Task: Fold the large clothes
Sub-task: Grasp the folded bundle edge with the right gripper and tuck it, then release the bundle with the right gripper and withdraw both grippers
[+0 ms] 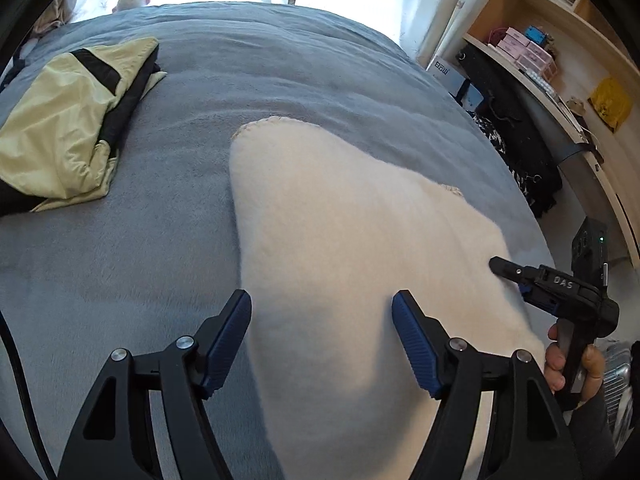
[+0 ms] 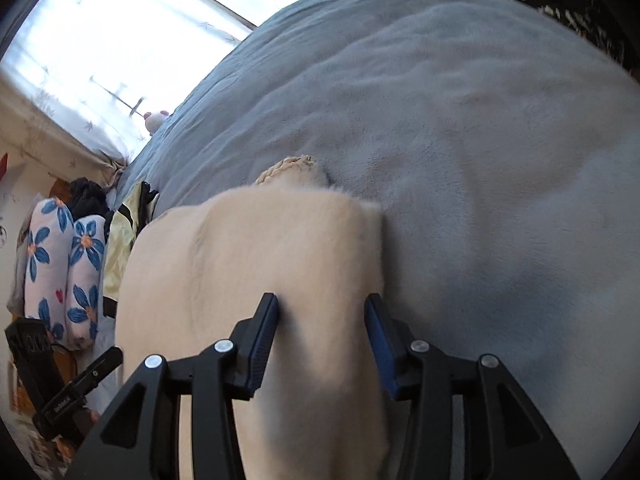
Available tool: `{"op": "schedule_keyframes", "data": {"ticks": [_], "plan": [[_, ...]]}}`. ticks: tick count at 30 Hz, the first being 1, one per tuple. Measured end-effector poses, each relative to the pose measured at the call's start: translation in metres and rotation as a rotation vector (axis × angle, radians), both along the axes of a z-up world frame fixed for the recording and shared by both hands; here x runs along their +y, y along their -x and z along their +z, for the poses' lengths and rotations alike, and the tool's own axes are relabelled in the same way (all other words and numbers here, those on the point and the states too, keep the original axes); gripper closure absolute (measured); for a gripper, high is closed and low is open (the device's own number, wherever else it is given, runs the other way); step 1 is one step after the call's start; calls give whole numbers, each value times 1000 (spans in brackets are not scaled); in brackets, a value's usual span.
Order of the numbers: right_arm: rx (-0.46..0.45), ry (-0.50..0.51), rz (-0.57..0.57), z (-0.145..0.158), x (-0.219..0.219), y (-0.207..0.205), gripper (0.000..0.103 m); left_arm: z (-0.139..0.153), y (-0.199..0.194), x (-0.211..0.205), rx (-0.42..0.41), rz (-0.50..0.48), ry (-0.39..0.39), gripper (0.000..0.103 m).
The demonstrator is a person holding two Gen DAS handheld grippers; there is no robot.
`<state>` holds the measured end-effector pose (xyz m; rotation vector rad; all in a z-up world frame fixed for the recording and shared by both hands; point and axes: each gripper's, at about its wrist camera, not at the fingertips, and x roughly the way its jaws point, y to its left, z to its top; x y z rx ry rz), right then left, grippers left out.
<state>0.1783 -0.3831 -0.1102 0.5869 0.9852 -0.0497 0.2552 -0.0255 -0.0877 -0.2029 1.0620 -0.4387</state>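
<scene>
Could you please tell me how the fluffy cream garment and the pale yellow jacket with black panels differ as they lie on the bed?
The fluffy cream garment is plush, one colour, and lies smooth in a flat fold; the pale yellow jacket with black panels is thin, creased, two-toned and bundled loosely. The cream one lies under both open grippers, left gripper and right gripper; the jacket lies apart, untouched. Both rest on the grey-blue blanket.
</scene>
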Motion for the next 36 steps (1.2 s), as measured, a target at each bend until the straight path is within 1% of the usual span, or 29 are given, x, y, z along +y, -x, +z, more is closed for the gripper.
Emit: {"op": "schedule_keyframes", "data": {"ticks": [1,2,3,4,5,6,7,8,11,13,14,16,19,21,23,25,26,27,29,30,31,32,33,34,35,36], "plan": [[-17,37,8,5,3,-2,86,1,-3,-1,-3,-5,2,41],[-43,70,17,11,6,-2,89,2,-5,-3,-14,-5,-12,41],[-70,101,23,16,8,-1,90,3,-7,-7,-38,-6,-39,41],[-74,109,22,14,8,-3,90,2,-7,-10,-49,-9,-57,41],[-48,111,17,6,7,-6,89,0,-8,-13,-57,-12,-72,40],[-27,112,14,-2,7,-8,87,-2,-8,-15,-61,-10,-83,36],[-23,120,17,-4,8,-8,86,-4,-9,-15,-62,-2,-85,33],[-24,130,19,-1,9,-8,85,-5,-9,-14,-56,9,-74,32],[6,172,-10,13,13,-2,72,-6,-11,-5,-11,51,-31,32],[4,241,-21,24,21,7,71,-2,-6,1,-1,78,-34,32],[-11,290,-23,33,27,15,71,1,-2,3,-8,87,-47,32],[-54,341,-4,48,42,32,71,10,12,4,-35,94,-91,32],[-103,351,42,60,66,57,71,21,40,3,-64,67,-108,32],[-125,361,90,64,90,75,71,24,62,1,-70,42,-97,32],[-140,360,127,64,106,90,72,26,81,-1,-75,22,-85,35],[-145,355,155,61,118,103,72,25,97,-5,-78,0,-81,45],[-140,361,160,58,122,106,72,24,103,-8,-75,-11,-83,47],[-133,377,158,54,125,108,72,21,107,-11,-69,-22,-87,52],[-98,424,134,43,122,112,72,12,112,-14,-58,-30,-100,54],[-67,451,108,36,115,114,75,7,114,-14,-56,-17,-123,54],[-49,453,95,31,108,116,79,3,116,-13,-56,-10,-131,54],[-42,445,86,28,102,120,92,1,116,-11,-55,-6,-132,54],[-35,442,71,26,94,125,95,0,117,-9,-55,-2,-130,54],[-23,456,53,25,90,129,95,-1,117,-8,-57,3,-130,54],[-11,480,32,25,88,132,91,-1,117,-7,-57,7,-131,54],[-6,490,18,24,85,136,91,-2,117,-6,-53,12,-128,54]]}}
